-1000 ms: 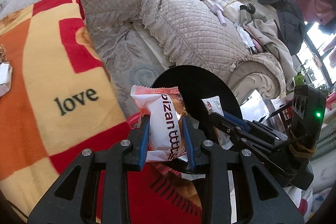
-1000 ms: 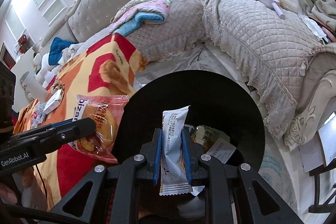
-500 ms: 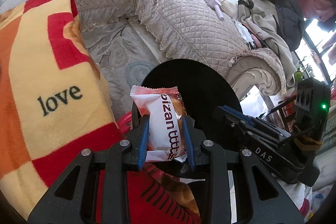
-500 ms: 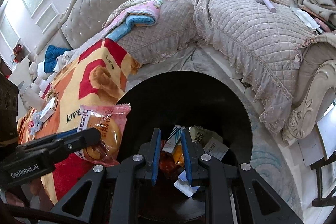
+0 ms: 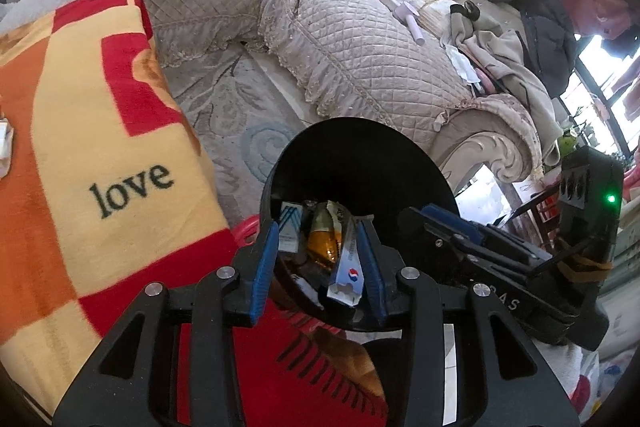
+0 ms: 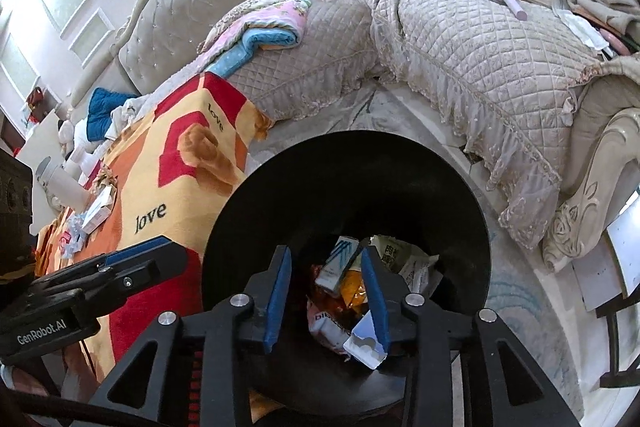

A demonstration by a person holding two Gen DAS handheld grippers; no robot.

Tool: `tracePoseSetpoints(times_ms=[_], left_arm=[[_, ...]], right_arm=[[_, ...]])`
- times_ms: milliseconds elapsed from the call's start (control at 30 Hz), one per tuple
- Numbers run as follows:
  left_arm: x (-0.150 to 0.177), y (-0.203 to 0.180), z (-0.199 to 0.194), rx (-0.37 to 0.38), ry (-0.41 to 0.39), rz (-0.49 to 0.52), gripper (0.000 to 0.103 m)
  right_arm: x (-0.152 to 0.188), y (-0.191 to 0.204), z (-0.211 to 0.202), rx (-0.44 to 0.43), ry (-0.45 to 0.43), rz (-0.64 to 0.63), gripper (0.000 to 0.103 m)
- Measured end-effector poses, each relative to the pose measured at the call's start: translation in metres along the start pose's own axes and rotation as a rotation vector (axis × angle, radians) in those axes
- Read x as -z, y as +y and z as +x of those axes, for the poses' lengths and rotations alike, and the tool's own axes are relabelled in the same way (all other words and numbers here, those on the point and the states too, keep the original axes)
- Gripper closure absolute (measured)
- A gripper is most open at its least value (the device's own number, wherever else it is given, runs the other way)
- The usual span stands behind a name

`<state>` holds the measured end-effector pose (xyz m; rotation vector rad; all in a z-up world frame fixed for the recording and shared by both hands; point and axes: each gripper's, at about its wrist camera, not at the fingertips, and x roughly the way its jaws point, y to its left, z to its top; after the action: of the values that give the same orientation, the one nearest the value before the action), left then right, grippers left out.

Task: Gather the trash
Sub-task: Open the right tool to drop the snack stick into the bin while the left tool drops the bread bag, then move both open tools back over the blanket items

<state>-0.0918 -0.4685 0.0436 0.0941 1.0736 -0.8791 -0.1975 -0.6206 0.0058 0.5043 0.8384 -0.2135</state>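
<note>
A quilted beige sofa with a tufted back curves around the far side. A patterned grey rug covers the floor. Daylight enters through windows at right.

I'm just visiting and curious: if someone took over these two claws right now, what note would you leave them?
Left claw: opening, nothing held, over the black bin.
Right claw: opening, nothing held, over the same bin.
Wrappers lie inside the bin, including a snack pack and small cartons.
Done: both claws have let go of their trash.
Left: small boxes and packets on the "love" blanket look like the next pickups.
</note>
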Motion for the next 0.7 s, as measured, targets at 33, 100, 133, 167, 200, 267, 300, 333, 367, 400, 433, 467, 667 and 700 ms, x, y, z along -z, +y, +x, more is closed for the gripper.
tracePoseSetpoints(times_ms=[33, 100, 133, 167, 200, 267, 300, 333, 367, 400, 433, 467, 667, 700], left_arm=[[0.001, 0.001, -0.002, -0.005, -0.003, 0.002, 0.065], [0.002, 0.002, -0.005, -0.017, -0.009, 0.005, 0.065], [0.003, 0.004, -0.007, -0.022, -0.013, 0.008, 0.065], [0.004, 0.005, -0.009, -0.03, -0.018, 0.01, 0.065], [0.004, 0.006, -0.01, -0.035, -0.021, 0.011, 0.065], [0.006, 0.009, -0.014, -0.048, -0.029, 0.009, 0.065], [0.008, 0.012, -0.017, -0.055, -0.032, 0.004, 0.065], [0.008, 0.014, -0.018, -0.06, -0.034, 0.001, 0.065], [0.01, 0.018, -0.021, -0.067, -0.037, -0.005, 0.065], [0.01, 0.021, -0.023, -0.073, -0.039, -0.01, 0.065], [0.012, 0.024, -0.025, -0.077, -0.041, -0.016, 0.065], [0.014, 0.029, -0.029, -0.083, -0.044, -0.024, 0.065], [0.029, 0.062, -0.05, -0.13, -0.055, -0.075, 0.065], [0.032, 0.072, -0.056, -0.141, -0.059, -0.09, 0.065]], right_arm=[[0.0, 0.002, -0.001, 0.002, -0.001, -0.004, 0.065], [0.0, 0.005, -0.001, 0.0, -0.001, -0.008, 0.065], [0.0, 0.007, -0.001, -0.002, 0.0, -0.01, 0.065], [0.001, 0.009, -0.002, -0.004, 0.0, -0.015, 0.065], [0.001, 0.012, -0.002, -0.005, 0.001, -0.021, 0.065], [0.003, 0.017, -0.001, 0.0, 0.006, -0.035, 0.065], [0.004, 0.02, 0.0, 0.005, 0.01, -0.044, 0.065], [0.004, 0.023, 0.001, 0.009, 0.012, -0.05, 0.065], [0.005, 0.027, 0.001, 0.014, 0.014, -0.061, 0.065], [0.006, 0.029, 0.002, 0.015, 0.014, -0.067, 0.065], [0.006, 0.033, 0.002, 0.014, 0.015, -0.074, 0.065], [0.007, 0.037, 0.002, 0.011, 0.018, -0.08, 0.065], [0.01, 0.062, 0.004, -0.025, 0.033, -0.124, 0.065], [0.011, 0.068, 0.006, -0.033, 0.037, -0.133, 0.065]])
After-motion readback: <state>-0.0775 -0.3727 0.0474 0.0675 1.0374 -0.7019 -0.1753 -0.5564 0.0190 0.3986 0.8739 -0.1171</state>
